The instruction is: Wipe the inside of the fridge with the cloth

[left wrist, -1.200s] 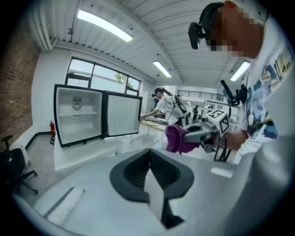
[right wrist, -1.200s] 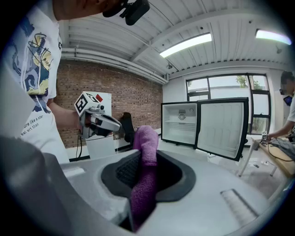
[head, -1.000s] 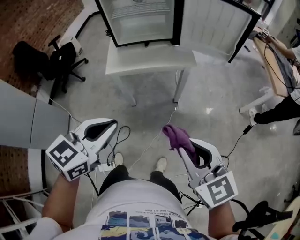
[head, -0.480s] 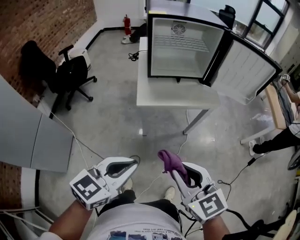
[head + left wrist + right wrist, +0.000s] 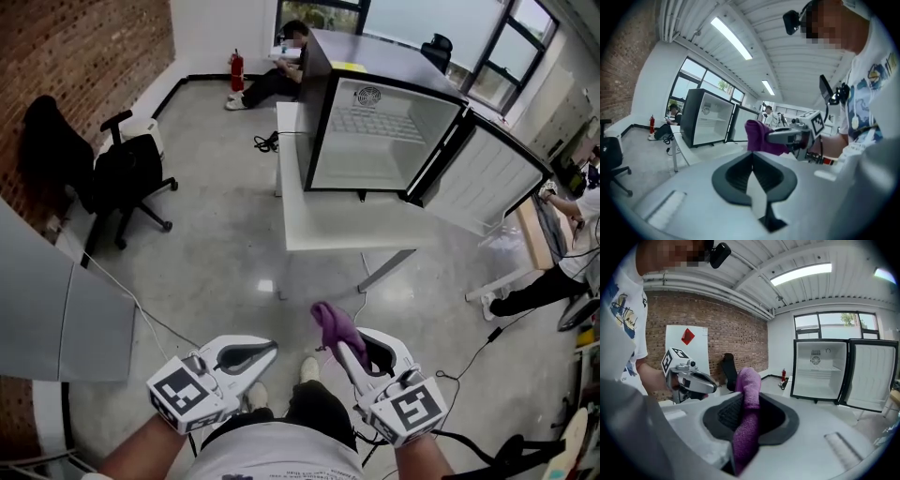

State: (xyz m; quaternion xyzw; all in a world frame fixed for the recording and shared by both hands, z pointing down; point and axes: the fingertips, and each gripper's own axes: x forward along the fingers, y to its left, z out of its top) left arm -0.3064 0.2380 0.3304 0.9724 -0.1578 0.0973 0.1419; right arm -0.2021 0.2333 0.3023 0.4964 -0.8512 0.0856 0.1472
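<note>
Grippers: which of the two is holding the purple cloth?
The right gripper, jaws shut on the purple cloth; the left gripper is shut with nothing between its jaws.

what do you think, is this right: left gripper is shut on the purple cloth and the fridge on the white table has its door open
Wrong gripper. The right gripper view shows the right gripper shut on the purple cloth; the left gripper is shut on nothing. The fridge on the white table has its door open.
</note>
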